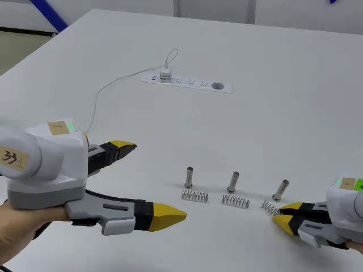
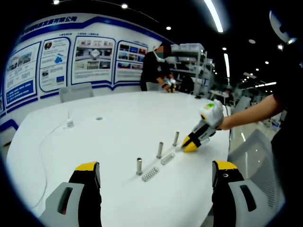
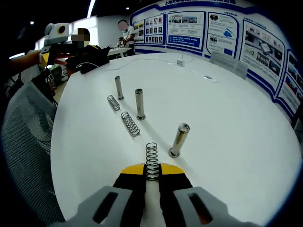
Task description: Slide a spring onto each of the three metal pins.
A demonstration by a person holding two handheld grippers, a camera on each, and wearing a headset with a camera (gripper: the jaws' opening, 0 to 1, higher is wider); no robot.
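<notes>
The left gripper [image 1: 157, 180] was nearest, low at the left over the table [image 1: 283, 119]. Its yellow-tipped jaws were spread wide apart and held nothing. To its right, three pins stood in a row on the table, each with a spring beside its base on the person's side.

The left pin [image 1: 189, 177] stood upright, and the left spring [image 1: 194, 196] lay flat just in front of it. The middle pin [image 1: 233, 182] had the middle spring [image 1: 235, 201] lying the same way, and neither spring was on its pin. The right spring [image 1: 270, 208] ran slantwise from near the foot of the right pin [image 1: 280, 190] to the right gripper [image 1: 279, 215]. That gripper's jaws were closed together on the spring's near end, and in the right gripper view the coils stuck out forward from between the tips.

Farther back, a power strip [image 1: 187, 83] lay flat with a plug [image 1: 165, 74] in it and a cable [image 1: 108, 90] trailing left.
</notes>
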